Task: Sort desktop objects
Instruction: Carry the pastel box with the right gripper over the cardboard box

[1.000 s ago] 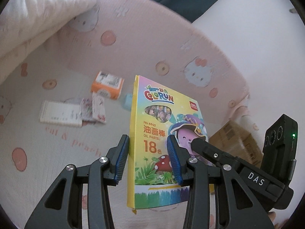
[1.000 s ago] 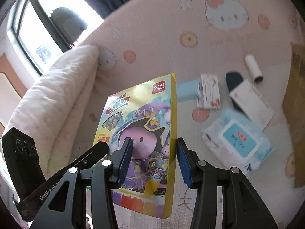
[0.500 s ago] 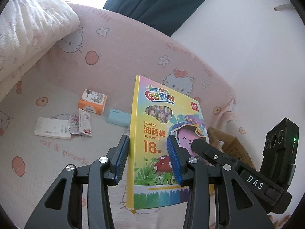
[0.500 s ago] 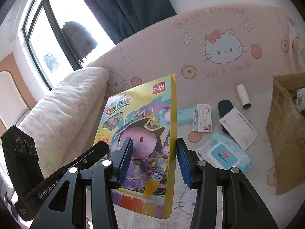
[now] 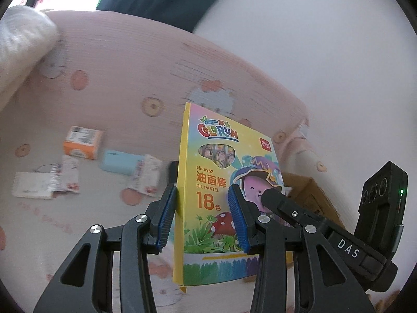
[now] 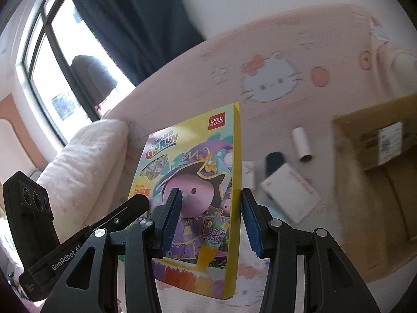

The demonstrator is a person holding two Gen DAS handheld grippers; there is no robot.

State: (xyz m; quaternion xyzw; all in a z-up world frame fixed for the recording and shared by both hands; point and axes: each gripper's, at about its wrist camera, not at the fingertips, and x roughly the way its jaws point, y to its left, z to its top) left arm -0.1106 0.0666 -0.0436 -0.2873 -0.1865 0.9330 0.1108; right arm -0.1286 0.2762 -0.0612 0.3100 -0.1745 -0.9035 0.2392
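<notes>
Left wrist view: left gripper pinches the left edge of the oil pastel box, one blue pad behind the yellow spine, the other pressed on the printed front. Box stands upright, lifted clear of the bed. The right gripper's finger lies across the box's right half.

Right wrist view: right gripper pinches the opposite long edge of the same box, pads on front and back. Both grips look unchanged over the last second; the box sits at the same spot between the fingers in every frame.

What has changed is the background. The cardboard carton fills far more of the right wrist view than a second ago and now lies just right of the box, its open top facing up. Both views are smeared with motion blur, so the pair of grippers is swinging rightward with the box.

Beyond the box, on the bed: blue case, orange carton, notepad and two sticker packs to its left; white card, dark oval object and paper tube between box and cardboard carton.

Judgement: the carry is nearing its end; the drop into the carton is next. Both grippers must release together, or the box will twist on one edge.
</notes>
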